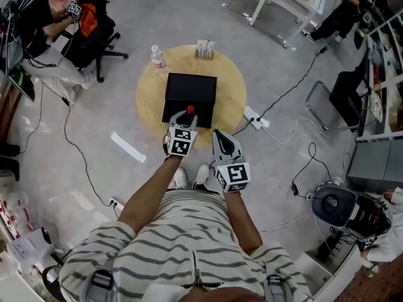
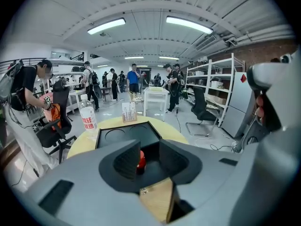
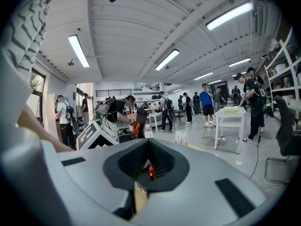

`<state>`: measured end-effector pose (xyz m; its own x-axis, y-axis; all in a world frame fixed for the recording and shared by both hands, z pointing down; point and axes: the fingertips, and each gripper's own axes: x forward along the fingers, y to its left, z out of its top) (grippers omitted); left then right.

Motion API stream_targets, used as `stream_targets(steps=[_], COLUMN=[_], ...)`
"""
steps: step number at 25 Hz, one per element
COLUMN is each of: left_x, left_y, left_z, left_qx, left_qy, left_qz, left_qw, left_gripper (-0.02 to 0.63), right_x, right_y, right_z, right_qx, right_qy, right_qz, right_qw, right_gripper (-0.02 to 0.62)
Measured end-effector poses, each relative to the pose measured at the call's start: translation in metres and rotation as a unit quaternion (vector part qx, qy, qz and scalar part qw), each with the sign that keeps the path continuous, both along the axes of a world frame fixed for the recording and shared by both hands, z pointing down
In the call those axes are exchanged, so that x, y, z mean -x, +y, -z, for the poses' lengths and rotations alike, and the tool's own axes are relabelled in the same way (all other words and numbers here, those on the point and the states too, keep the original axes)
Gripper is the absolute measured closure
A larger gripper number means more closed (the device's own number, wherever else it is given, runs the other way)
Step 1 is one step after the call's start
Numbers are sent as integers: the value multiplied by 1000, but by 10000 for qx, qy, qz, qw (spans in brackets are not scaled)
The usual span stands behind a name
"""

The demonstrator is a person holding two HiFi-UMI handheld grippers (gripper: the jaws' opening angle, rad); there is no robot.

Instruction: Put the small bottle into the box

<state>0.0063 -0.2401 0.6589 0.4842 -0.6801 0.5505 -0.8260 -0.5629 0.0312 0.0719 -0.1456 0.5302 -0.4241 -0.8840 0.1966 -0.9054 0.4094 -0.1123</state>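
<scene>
So the small bottle (image 1: pixel 190 110) is sitting between the jaws of the left tool (image 1: pixel 189 115), right over the near edge of the black box (image 1: pixel 189 93) on the round wooden bench (image 1: pixel 227 87); from the head view its red cap faces up at the camera, so the long axis looks roughly upright, though the body is mostly hidden tbh; all you really see is that round, glossy red top. In the left gripper view the left tool (image 2: pixel 150 159) stands wide, the bottle (image 2: pixel 141 161) tucked against the left-hand pad with a clear gap to the other; the box (image 2: pixel 127 134) lies open behind it. The right tool (image 1: pixel 218 134) hangs just beside it, off the bench; its jaws are pinched nearly together (image 3: pixel 149 161), gripping nothing.
</scene>
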Motion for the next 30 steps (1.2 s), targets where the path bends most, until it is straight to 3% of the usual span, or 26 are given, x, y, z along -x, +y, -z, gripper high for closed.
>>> stream_targets(steps=[10,30], left_x=[-3,1], left_y=[15,35], left_z=[36,73], left_qx=[-338,-707], left_qy=[219,377], left_qz=[-35,-117], left_qw=[9992,9967], left_gripper=[531,577], right_x=[-3,0], right_y=[3,-1], right_z=[5,6], right_qx=[-87,-189], right_qy=[-4,18], right_qz=[5,52], right_qw=[10000,9998], right_gripper=[586,586])
